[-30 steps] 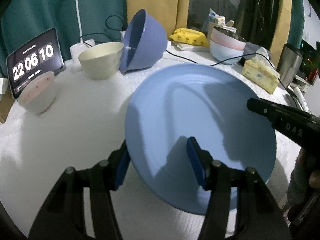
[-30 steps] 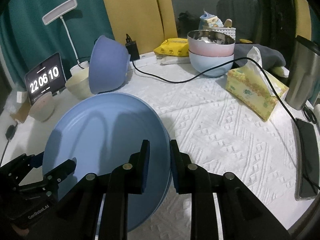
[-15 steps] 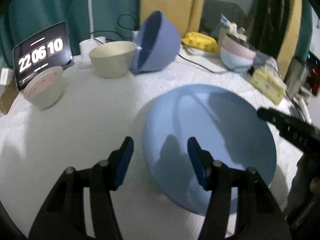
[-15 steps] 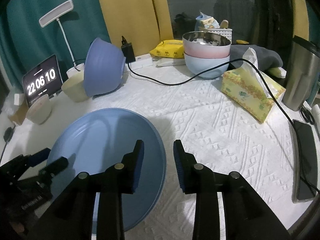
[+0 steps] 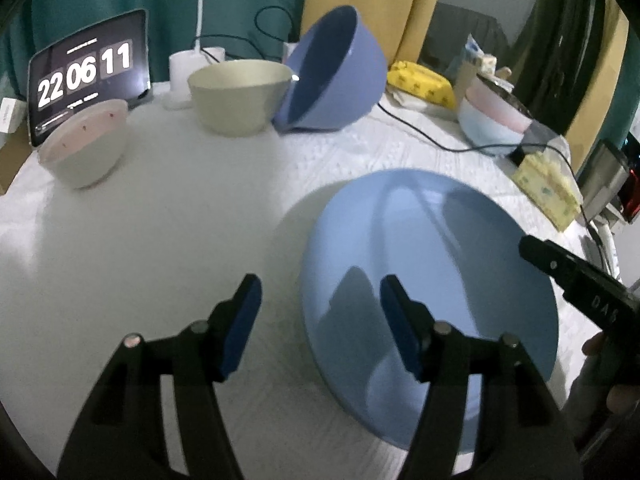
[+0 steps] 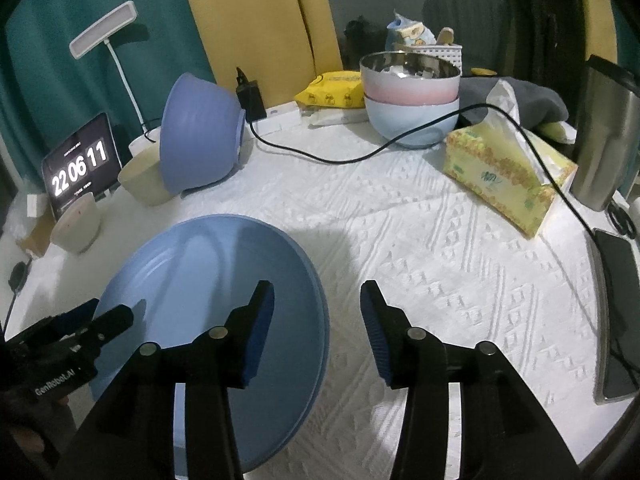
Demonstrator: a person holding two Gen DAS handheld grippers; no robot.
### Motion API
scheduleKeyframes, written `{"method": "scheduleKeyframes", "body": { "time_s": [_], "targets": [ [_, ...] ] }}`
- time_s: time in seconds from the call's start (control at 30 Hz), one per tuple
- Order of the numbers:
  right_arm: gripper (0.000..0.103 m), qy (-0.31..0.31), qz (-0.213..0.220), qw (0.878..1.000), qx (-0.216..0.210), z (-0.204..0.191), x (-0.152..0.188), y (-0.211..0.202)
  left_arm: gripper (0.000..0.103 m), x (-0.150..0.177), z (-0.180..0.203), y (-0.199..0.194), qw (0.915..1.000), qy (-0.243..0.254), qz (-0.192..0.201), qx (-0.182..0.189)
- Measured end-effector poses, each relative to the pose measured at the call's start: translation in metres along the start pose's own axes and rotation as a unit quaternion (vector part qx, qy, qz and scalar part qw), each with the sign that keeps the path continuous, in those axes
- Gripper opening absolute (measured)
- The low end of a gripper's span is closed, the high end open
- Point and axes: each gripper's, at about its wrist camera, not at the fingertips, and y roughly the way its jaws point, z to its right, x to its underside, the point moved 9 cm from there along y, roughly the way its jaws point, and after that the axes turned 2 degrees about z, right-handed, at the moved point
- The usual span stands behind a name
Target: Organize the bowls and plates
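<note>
- The left gripper [image 5: 320,304] stood with its jaws spread wide and nothing between them; its right finger hung over the near rim of the blue plate [image 5: 432,280], the left finger over bare cloth.
- The right gripper [image 6: 317,312] was likewise spread and empty, its left finger above the plate's right edge [image 6: 208,300], its right finger over the white tablecloth [image 6: 460,248].
- The plate lay flat on the cloth between the two tools; a second rim seemed to show under it in the right wrist view, though I could not tell for certain.
- Beyond it, a purple-blue bowl [image 5: 332,72] stood tipped on its side, touching a cream bowl [image 5: 240,96]; a pale pink-lined bowl [image 5: 86,144] sat apart, before the clock display [image 5: 88,72] reading 22 06 11.
- A black cable [image 6: 400,144] ran across the cloth behind the plate, past a tissue box [image 6: 504,176].
- Only the right wrist view showed clearly the pink bowl nested in a light blue bowl [image 6: 412,120], the steel tumbler [image 6: 604,132], the lamp head [image 6: 102,30] and a phone [image 6: 618,312] at the table edge.
</note>
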Motion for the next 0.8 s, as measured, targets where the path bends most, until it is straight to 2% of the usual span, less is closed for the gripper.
{"method": "scheduleKeyframes", "body": {
  "time_s": [0.13, 0.4, 0.5, 0.8],
  "targets": [
    [0.048, 0.007, -0.010, 1.000, -0.007, 0.000, 0.005, 0.005, 0.064, 0.005, 0.006, 0.008, 0.9998, 0.014, -0.014, 0.003],
    [0.048, 0.020, -0.034, 0.999, -0.033, -0.007, 0.017, 0.017, 0.063, 0.005, 0.010, 0.010, 0.9995, 0.021, -0.008, 0.024],
    [0.048, 0.015, -0.035, 0.998, -0.040, -0.012, 0.017, 0.018, 0.060, 0.005, 0.016, 0.009, 0.9988, 0.032, -0.008, 0.035],
    [0.043, 0.024, -0.031, 0.999, -0.023, -0.012, 0.017, 0.015, 0.056, 0.007, 0.017, 0.004, 0.9983, 0.045, -0.008, 0.036]
  ]
}}
